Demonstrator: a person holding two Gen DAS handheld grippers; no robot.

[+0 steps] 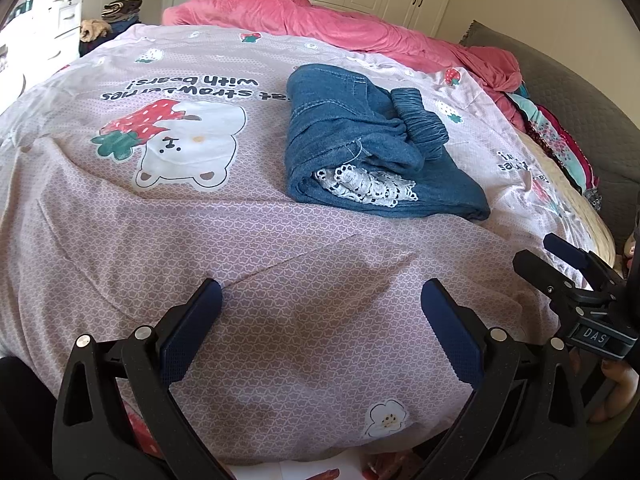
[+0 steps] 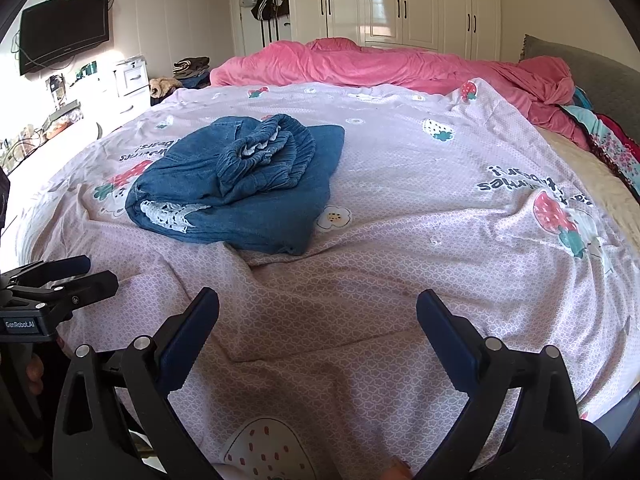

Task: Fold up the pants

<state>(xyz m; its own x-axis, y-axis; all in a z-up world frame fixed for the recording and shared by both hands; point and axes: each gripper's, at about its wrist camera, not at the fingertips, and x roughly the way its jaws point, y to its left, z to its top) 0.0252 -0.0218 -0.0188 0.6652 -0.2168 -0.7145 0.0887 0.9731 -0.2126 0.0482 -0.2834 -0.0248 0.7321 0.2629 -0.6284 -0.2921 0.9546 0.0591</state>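
Note:
Blue denim pants (image 1: 372, 140) lie in a compact folded bundle on the pink printed bedsheet (image 1: 280, 260). The elastic waistband sits on top and white lace trim (image 1: 368, 186) shows at the near edge. My left gripper (image 1: 320, 288) is open over bare sheet, well short of the pants, with nothing between its fingers. In the right wrist view the pants (image 2: 240, 184) lie ahead to the left. My right gripper (image 2: 318, 296) is open too and holds nothing. Each gripper appears in the other's view: the right gripper (image 1: 540, 250) at the right edge, the left gripper (image 2: 100, 270) at the left edge.
A crumpled pink blanket (image 2: 400, 64) lies across the far side of the bed, with patterned bedding (image 2: 612, 148) and a grey headboard (image 2: 592, 72) at the right. White wardrobes (image 2: 400, 0), a wall TV (image 2: 64, 32) and white drawers (image 2: 132, 84) stand beyond. A clothes pile (image 2: 188, 68) sits past the bed.

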